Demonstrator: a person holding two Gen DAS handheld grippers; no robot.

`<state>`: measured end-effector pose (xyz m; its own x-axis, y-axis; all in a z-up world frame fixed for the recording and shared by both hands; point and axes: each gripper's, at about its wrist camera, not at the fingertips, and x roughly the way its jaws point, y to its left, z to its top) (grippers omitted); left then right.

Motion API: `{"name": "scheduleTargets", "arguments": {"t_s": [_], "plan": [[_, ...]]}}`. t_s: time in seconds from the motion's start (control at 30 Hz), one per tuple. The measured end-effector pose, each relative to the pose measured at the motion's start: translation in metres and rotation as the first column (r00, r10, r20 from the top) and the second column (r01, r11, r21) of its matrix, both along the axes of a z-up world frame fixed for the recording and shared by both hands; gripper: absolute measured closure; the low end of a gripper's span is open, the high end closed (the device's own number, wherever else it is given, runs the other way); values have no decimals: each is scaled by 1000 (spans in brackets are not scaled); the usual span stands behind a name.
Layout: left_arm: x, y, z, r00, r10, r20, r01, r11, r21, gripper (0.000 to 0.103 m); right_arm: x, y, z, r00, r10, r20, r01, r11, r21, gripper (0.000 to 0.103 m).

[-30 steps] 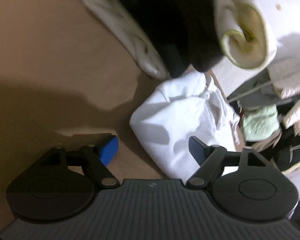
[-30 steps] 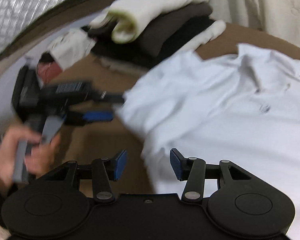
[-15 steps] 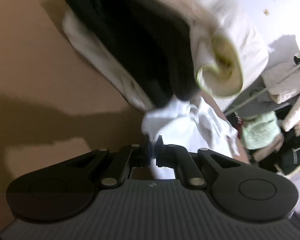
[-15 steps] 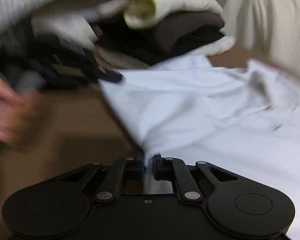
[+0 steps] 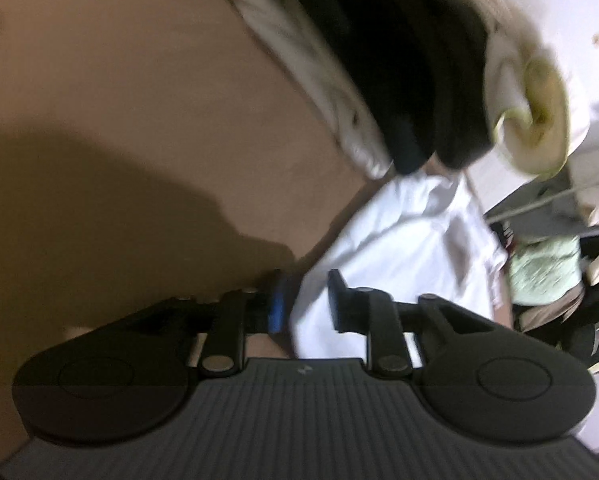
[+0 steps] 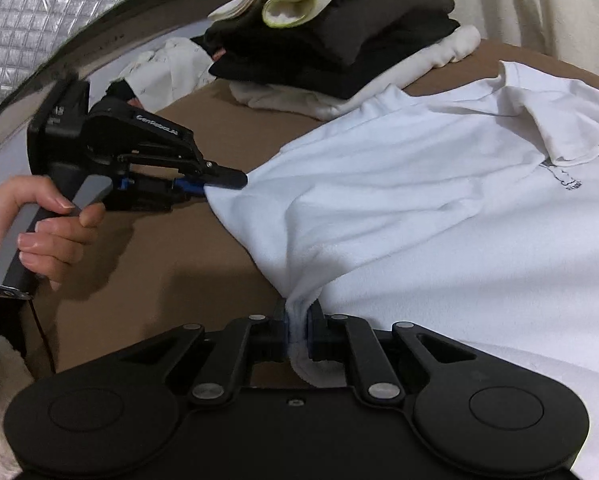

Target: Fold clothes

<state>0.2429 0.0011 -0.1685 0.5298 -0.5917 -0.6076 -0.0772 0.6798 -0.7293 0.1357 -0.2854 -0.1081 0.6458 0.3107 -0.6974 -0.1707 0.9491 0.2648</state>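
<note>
White cotton T-shirt (image 6: 439, 208): lying spread on the brown bed surface (image 6: 147, 280), its near edge lifting off it, just beside a stack of folded dark and cream garments (image 6: 339, 40). Right gripper (image 6: 298, 332): fingers pressing almost together, pinching a bunched hem fold of the shirt. Left gripper (image 5: 305, 300): jaws opening, fingers standing slightly apart with the shirt's edge lying between them; the left pad is touching the cloth, the right pad apparently clear of it. A person's hand (image 6: 39, 224) is gripping its grey handle.
</note>
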Motion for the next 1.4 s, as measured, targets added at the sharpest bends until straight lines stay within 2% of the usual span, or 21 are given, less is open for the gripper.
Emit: {"name": "scheduleTargets", "arguments": {"t_s": [0.03,0.1,0.17,0.23,0.33,0.5,0.57,0.7,0.77,0.83,0.9,0.93,0.97,1.0,1.03,1.1,1.17,1.23,1.27,1.37,1.4], "plan": [[0,0,8,999,4,44,-5,1000,14,73,-1,-1,1,1000,-22,3,22,1000,-3,93],[0,-2,22,991,10,132,-15,999,38,53,0,-1,1,997,-78,-10,77,996,-40,93],[-3,-8,24,988,-24,153,22,1000,14,23,-1,-1,2,996,-94,-5,94,995,-30,93],[-3,-21,20,991,-60,116,57,998,27,21,-4,-2,4,996,-94,1,94,995,-22,93],[-4,-31,20,992,-64,110,49,990,132,21,-6,-3,5,995,-98,3,98,995,-12,93],[-5,-36,7,993,-95,65,90,993,76,17,-5,-3,3,994,-107,0,107,994,5,93],[-6,-36,1,996,-66,65,61,995,73,16,-6,-3,5,994,-113,2,112,993,19,93],[-3,-26,-7,997,76,26,-73,993,-91,8,-8,2,9,991,-136,14,136,991,16,93],[-3,-27,-8,999,48,22,-46,995,-90,8,-8,5,8,990,-139,11,139,990,-5,93],[-3,-33,-5,999,-3,34,5,999,-48,8,-8,5,8,989,-146,10,146,989,-10,93],[-3,-45,-2,995,-85,60,86,996,-12,10,-8,6,9,989,-151,12,151,988,-19,93],[-2,-52,0,987,-140,75,141,990,5,21,-8,7,11,988,-150,17,151,988,-28,93],[-2,-61,3,978,-191,89,188,981,42,65,-8,8,12,989,-150,21,150,988,-35,93],[-5,-69,8,973,-202,108,190,975,114,90,-9,9,13,989,-148,25,149,988,-39,93],[-8,-76,14,968,-215,126,190,964,185,99,-10,10,13,989,-145,28,147,988,-43,93],[-13,-90,26,957,-240,160,180,930,319,99,-12,12,16,994,-111,25,111,994,-10,93],[-19,-78,45,957,-191,217,116,941,318,99,-17,18,25,998,-57,35,58,998,-28,93],[-17,-75,42,955,-195,221,102,923,372,99,-21,23,33,998,-23,62,27,997,-72,93],[-16,-74,40,955,-198,220,97,912,398,99,-19,19,32,998,-28,59,31,998,-49,93],[-6,-91,8,969,-217,120,136,867,479,98,-8,9,13,992,-94,-79,92,995,-25,88],[-7,-92,10,969,-217,121,134,865,483,98,-16,8,15,992,-92,-84,89,995,-36,88]]}}
